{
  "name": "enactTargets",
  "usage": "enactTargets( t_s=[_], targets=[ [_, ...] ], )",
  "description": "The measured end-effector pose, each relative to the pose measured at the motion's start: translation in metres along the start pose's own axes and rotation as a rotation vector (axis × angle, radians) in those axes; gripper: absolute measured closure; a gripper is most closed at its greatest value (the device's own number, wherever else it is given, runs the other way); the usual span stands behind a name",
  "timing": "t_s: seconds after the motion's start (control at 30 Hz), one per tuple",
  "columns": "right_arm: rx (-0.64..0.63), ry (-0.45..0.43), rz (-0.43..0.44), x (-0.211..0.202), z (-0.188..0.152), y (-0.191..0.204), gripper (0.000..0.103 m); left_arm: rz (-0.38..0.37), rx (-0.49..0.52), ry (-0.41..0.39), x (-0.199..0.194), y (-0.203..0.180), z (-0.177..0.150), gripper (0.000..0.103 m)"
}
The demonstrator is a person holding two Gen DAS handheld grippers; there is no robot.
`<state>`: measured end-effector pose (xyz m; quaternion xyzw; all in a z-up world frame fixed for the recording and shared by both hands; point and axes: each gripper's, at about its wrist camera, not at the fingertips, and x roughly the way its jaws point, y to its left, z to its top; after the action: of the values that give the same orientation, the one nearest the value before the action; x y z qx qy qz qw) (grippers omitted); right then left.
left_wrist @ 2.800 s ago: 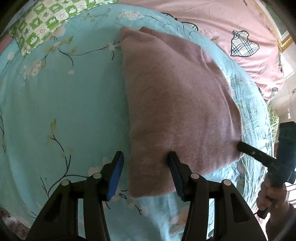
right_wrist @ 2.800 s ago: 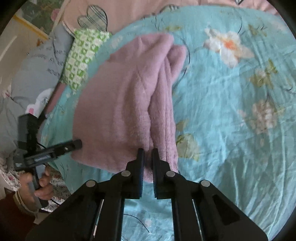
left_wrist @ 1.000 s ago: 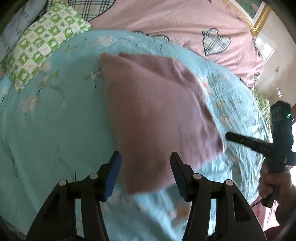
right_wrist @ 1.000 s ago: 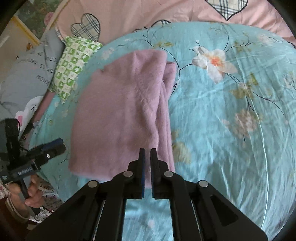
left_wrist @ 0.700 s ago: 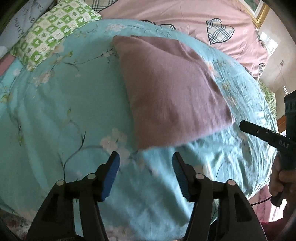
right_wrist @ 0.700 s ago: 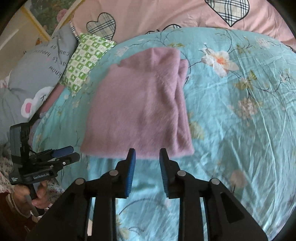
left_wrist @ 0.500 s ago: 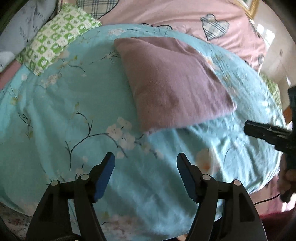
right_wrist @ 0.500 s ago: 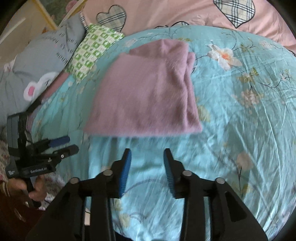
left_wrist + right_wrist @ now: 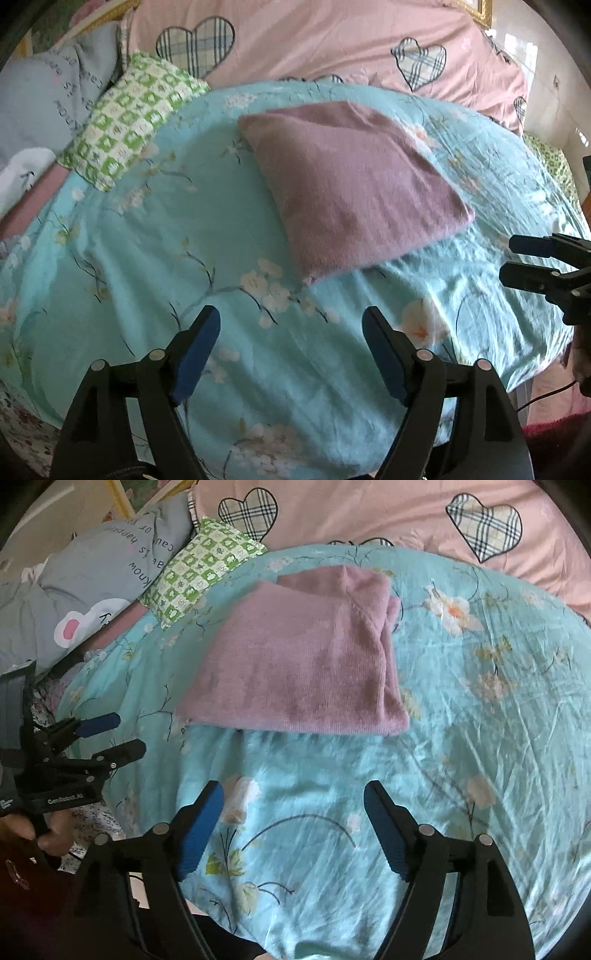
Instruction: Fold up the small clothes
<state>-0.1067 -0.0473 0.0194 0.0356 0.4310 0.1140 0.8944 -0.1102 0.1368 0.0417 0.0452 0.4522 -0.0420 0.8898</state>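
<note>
Two grippers are in my hands, and both stand spread wide with nothing between their blue pads. My left gripper (image 9: 291,328) hangs over bare sheet, its jaws having just been opening, only the flowered cloth showing in the gap. My right gripper (image 9: 293,801) is the same: its jaws have just been opening too, and they frame nothing but sheet.

The purple garment (image 9: 306,661) lies folded flat on the turquoise floral sheet (image 9: 480,738), well clear of both tools, up past their fingertips toward the pillows. In the right wrist view its near edge runs straight across, and along the right side I think I see stacked layers of a fold, though the blur makes that hard to swear to.

Beyond the garment sits a green checked pillow (image 9: 129,122), a grey pillow with printed writing (image 9: 110,565) beside it, and a pink quilt with plaid hearts (image 9: 332,40) across the back.

My left hand (image 9: 40,830) shows at the edge of the right view, gripping its handle.
</note>
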Motion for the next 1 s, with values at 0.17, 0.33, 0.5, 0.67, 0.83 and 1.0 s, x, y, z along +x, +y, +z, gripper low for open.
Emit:
enactTargets(
  t_s=[0.17,0.33,0.5,0.67,0.83,1.0],
  targets=[
    [-0.025,-0.074,-0.005,-0.011,0.014,0.004,0.013,-0.012,-0.009,-0.018,0.001,0.000,0.016,0.018],
    [-0.024,-0.062,-0.024,0.005,0.018,0.000,0.007,-0.016,0.007,0.013,0.020,-0.005,0.020,0.016],
    [0.025,-0.026,-0.019,0.024,0.016,-0.011,0.007,-0.007,0.001,0.034,0.033,-0.009,0.019,0.016],
    [0.014,-0.022,-0.013,0.031,0.020,-0.011,0.007,-0.004,-0.006,0.070,0.043,-0.013,0.017,0.016],
    [0.000,-0.016,-0.010,0.036,0.025,-0.010,0.006,0.035,-0.002,0.051,0.042,-0.018,0.016,0.015],
    [-0.007,-0.028,-0.007,0.039,0.030,-0.009,0.007,0.061,-0.010,0.032,0.041,-0.018,0.021,0.015]
  ],
)
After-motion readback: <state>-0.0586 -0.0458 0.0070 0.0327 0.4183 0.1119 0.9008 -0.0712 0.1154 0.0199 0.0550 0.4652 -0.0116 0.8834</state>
